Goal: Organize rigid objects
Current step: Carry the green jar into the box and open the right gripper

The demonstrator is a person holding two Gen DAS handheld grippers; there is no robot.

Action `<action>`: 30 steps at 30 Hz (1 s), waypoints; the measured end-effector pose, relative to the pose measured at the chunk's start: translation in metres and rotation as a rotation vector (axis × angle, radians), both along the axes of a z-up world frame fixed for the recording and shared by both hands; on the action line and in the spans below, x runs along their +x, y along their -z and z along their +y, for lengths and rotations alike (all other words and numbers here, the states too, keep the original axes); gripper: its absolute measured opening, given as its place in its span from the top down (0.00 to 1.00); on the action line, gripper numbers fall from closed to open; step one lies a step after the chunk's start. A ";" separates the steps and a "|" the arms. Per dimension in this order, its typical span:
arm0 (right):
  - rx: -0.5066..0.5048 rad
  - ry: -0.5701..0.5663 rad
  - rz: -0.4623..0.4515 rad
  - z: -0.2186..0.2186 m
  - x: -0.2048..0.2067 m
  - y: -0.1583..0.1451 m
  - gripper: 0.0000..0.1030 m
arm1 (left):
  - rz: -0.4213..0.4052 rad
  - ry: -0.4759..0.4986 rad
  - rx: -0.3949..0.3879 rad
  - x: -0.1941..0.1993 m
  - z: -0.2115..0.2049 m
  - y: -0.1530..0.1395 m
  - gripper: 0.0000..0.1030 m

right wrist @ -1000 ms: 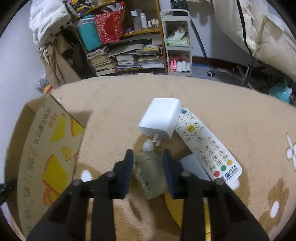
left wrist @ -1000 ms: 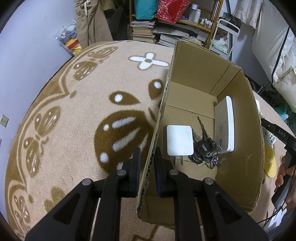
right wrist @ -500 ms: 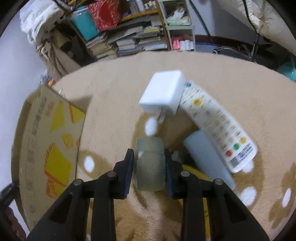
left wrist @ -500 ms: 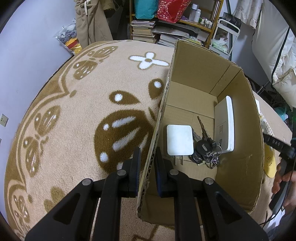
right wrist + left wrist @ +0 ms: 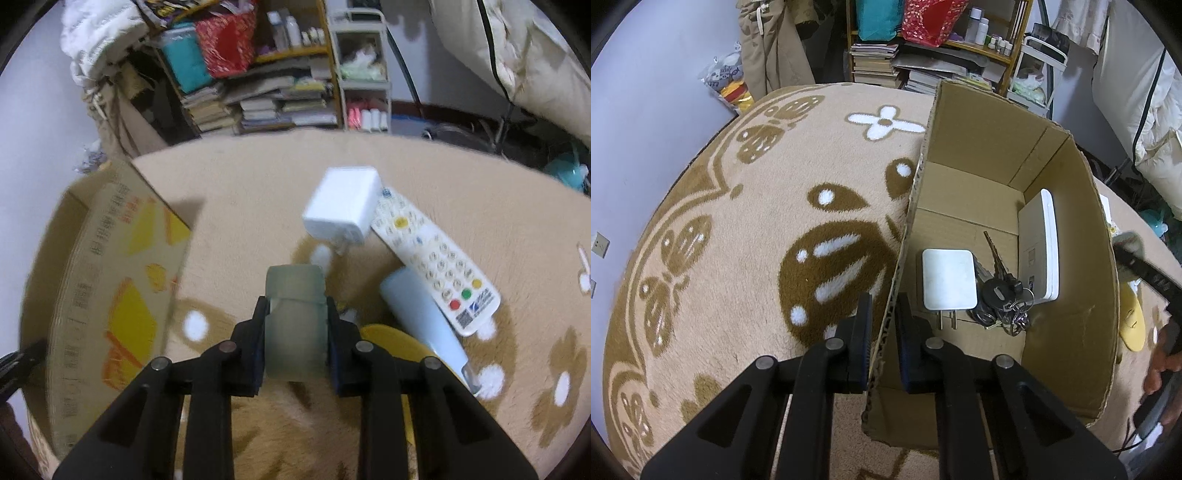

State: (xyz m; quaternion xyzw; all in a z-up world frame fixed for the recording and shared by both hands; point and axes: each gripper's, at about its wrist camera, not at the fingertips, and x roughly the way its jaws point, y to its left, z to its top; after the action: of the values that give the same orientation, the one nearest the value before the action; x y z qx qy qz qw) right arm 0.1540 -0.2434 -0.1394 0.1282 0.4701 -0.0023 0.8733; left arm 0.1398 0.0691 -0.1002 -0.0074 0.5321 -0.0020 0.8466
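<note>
A: What does the left gripper [image 5: 882, 325] have?
B: It's clamped on the near wall of the cardboard box [image 5: 1071, 206]; a white charger [image 5: 947, 279], keys [image 5: 1001, 295] and a white flat device [image 5: 1043, 247] lie inside.
A: And the right gripper [image 5: 295, 332]?
B: Its jaws are closing on a translucent greenish block [image 5: 295, 317], over the rug [image 5: 461, 177], near another charger [image 5: 341, 208] and a remote [image 5: 436, 262]

Carpet [image 5: 746, 229]: beige pile, brown butterfly motifs with white spots. Cardboard box [image 5: 1067, 206]: plain brown inside — yellow and orange print on its outer wall. Inside the box: white charger [image 5: 947, 280], black keys [image 5: 999, 295]. Beside the box: pale green translucent bottle [image 5: 295, 321], white remote [image 5: 436, 262] — red, green and yellow buttons.
</note>
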 end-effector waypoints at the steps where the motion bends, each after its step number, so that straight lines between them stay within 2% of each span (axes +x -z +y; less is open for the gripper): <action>1: 0.003 -0.003 -0.014 0.002 -0.001 -0.006 0.72 | 0.000 0.000 0.001 0.000 -0.001 0.000 0.89; 11: 0.080 -0.099 -0.186 0.034 -0.010 -0.083 0.72 | 0.001 -0.001 -0.010 0.000 0.000 0.000 0.89; 17: 0.105 -0.187 -0.249 0.068 -0.013 -0.114 0.72 | 0.000 -0.001 -0.008 0.000 0.000 0.000 0.89; 21: 0.121 -0.241 -0.279 0.090 -0.012 -0.125 0.72 | -0.005 0.004 0.004 -0.002 -0.002 -0.001 0.89; 30: 0.196 -0.268 -0.288 0.115 -0.010 -0.123 0.72 | -0.005 0.003 -0.002 -0.003 -0.003 -0.002 0.89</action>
State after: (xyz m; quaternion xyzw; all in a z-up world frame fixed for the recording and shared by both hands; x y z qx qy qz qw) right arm 0.1438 -0.1282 -0.0168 0.1479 0.3513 0.1779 0.9072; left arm 0.1369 0.0664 -0.0983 -0.0076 0.5301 -0.0039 0.8479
